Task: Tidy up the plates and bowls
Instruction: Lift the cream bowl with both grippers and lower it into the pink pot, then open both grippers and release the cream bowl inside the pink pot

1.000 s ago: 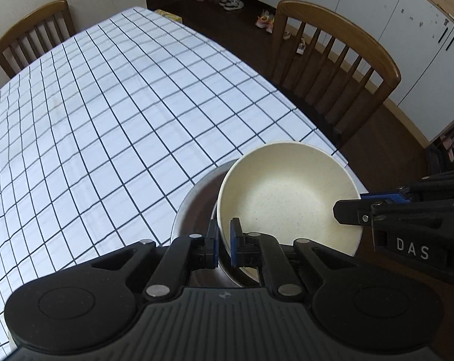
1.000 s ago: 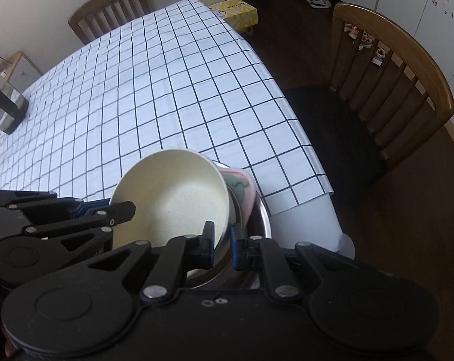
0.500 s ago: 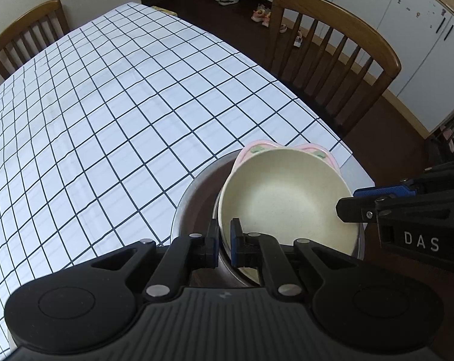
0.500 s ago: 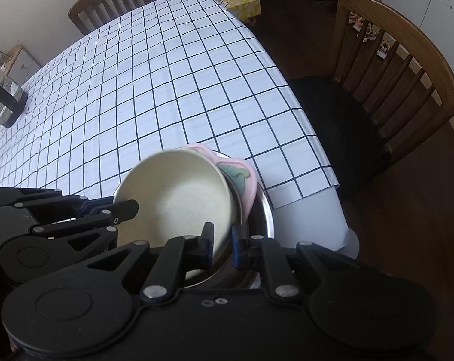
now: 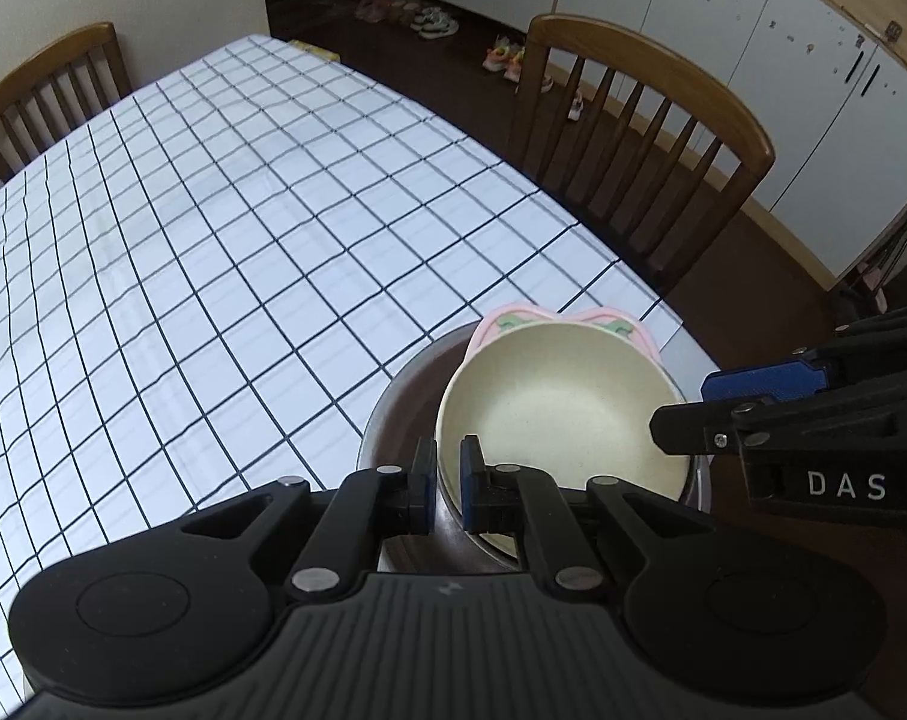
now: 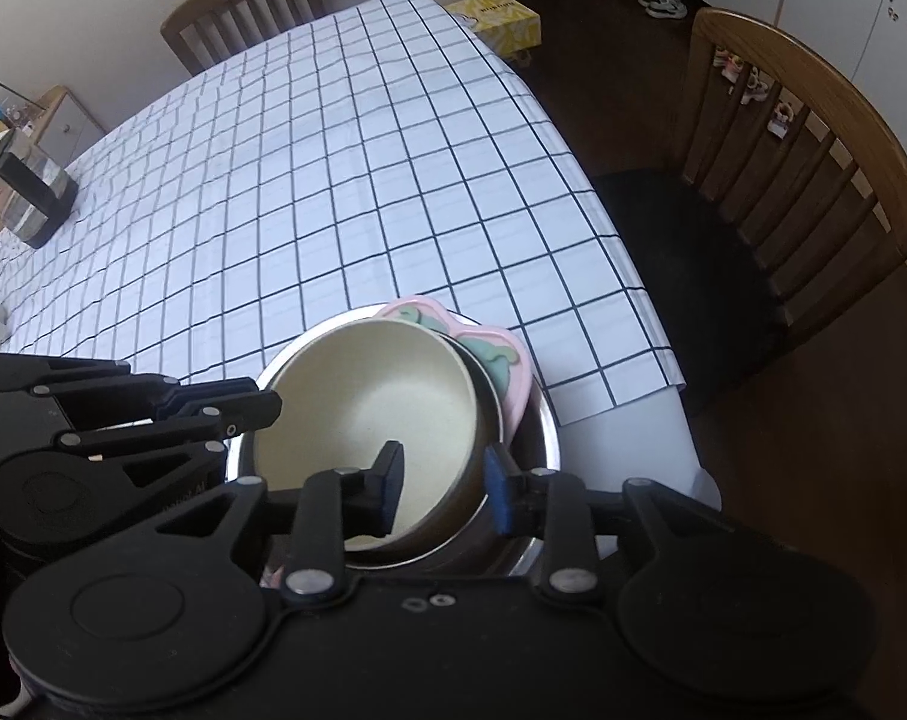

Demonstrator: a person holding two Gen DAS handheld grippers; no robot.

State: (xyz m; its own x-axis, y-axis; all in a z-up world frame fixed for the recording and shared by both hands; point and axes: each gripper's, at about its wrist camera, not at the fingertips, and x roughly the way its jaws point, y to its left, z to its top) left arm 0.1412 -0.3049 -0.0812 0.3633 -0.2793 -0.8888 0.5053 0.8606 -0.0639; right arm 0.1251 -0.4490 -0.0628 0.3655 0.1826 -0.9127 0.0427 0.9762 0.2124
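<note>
Cream bowl (image 5: 558, 402) sits nested in the steel bowl (image 6: 540, 420) — left hand-held gripper (image 5: 447, 483) pinches its rim, right hand-held gripper (image 6: 444, 489) is opening around it; next, probably, the left lets go.

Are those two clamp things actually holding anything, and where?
The left gripper pinches the cream bowl by its near rim. The right gripper straddles the rim too, but its jaws are opening, letting go.

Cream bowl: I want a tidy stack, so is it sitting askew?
Yes. The cream bowl sits tilted inside the steel bowl, propped on the pink plate slanting out over the rim. The left tool pinches its rim; the right tool is opening.
</note>
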